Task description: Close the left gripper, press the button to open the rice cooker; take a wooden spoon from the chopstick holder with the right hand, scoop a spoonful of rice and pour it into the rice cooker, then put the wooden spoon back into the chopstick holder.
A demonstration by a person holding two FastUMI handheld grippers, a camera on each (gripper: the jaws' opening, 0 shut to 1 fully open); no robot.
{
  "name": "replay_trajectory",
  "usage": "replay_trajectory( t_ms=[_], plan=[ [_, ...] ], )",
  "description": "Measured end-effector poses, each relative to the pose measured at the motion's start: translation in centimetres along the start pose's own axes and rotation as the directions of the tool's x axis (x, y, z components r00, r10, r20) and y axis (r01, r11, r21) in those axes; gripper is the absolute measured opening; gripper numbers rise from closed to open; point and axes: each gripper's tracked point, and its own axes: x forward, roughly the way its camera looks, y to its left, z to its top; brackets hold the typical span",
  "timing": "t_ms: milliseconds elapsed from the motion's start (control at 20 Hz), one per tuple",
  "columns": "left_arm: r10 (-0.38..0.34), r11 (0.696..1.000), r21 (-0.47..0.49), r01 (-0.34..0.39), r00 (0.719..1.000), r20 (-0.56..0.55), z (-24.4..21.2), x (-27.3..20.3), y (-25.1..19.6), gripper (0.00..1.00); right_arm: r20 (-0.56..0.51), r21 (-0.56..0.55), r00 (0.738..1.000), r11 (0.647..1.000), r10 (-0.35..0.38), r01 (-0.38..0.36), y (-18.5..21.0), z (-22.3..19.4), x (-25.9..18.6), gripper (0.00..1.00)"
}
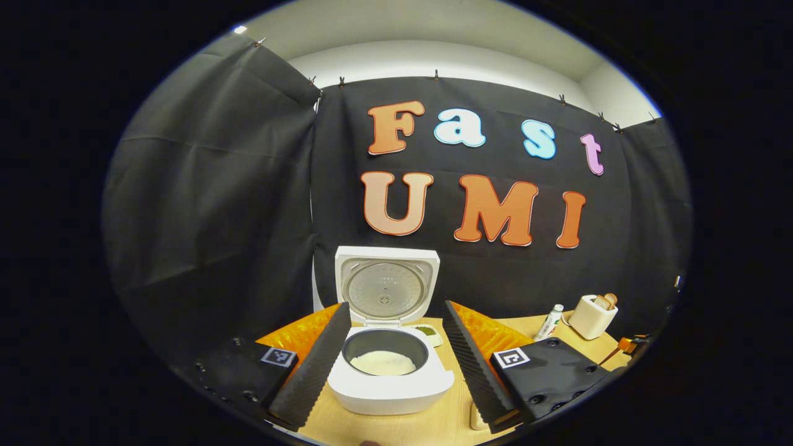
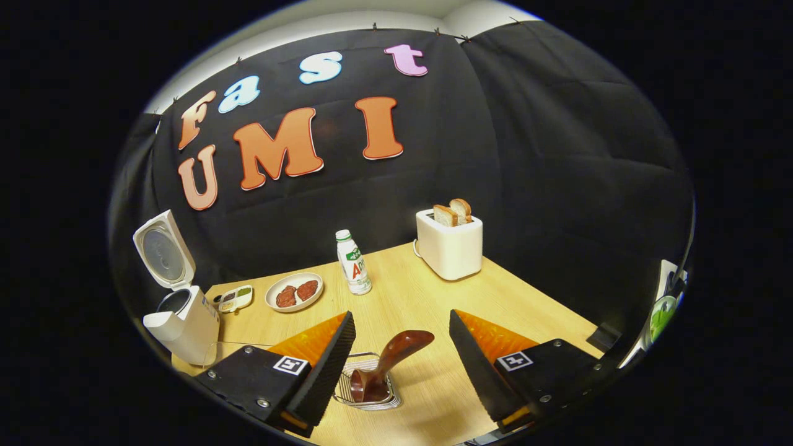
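- The wooden spoon [image 2: 387,362] stood in the wire chopstick holder [image 2: 367,396] on the bench [image 2: 421,291], directly ahead of the right hand-held gripper [image 2: 401,347], between its spread fingers and touched by neither.
- Its handle leaned up and to the right.
- The left hand-held gripper [image 1: 396,347], also spread, faced the open rice cooker [image 1: 389,371].

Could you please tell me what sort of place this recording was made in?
It looks like a staged kitchen set inside a recording booth, not a real home. On a wooden table stand an open rice cooker and a toaster with bread, and black cloth hangs all around as the wall.
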Motion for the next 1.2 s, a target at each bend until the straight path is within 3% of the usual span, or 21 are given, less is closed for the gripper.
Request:
replay_trajectory(
  t_ms=[200, 300, 450, 650, 900, 1200],
  plan=[
    [0.029, 1.000, 0.004, -0.030, 0.999, 0.030, 0.5, -0.4, 0.1, 1.00, -0.057, 0.091, 0.997, 0.995, 0.053, -0.048, 0.4, -1.8, 1.2, 0.88],
    [0.021, 1.000, 0.014, -0.022, 0.999, 0.027, 0.4, -0.4, -0.3, 1.00, -0.078, 0.134, 0.994, 0.989, 0.075, -0.064, 0.6, -2.7, 1.8, 0.78],
    [0.019, 0.999, 0.051, -0.020, 1.000, 0.020, 0.2, -0.3, -0.5, 1.00, -0.085, 0.217, 0.991, 0.972, 0.107, -0.087, 1.1, -3.0, 2.0, 0.54],
    [0.007, 0.997, 0.073, -0.009, 1.000, 0.020, 0.2, -0.4, -0.5, 1.00, -0.068, 0.315, 0.984, 0.940, 0.163, -0.134, 3.2, -2.9, 1.5, 0.34],
    [0.024, 0.998, 0.056, -0.026, 0.999, 0.039, 1.0, -0.5, 1.0, 1.00, -0.055, 0.241, 0.984, 0.958, 0.171, -0.153, 5.5, -1.7, 0.9, 0.18],
    [0.024, 0.998, 0.050, -0.026, 0.999, 0.028, 0.6, -0.4, 3.1, 1.00, 0.020, 0.122, 0.988, 0.981, 0.153, -0.154, 7.6, 3.3, -2.6, 0.18]
  ],
)
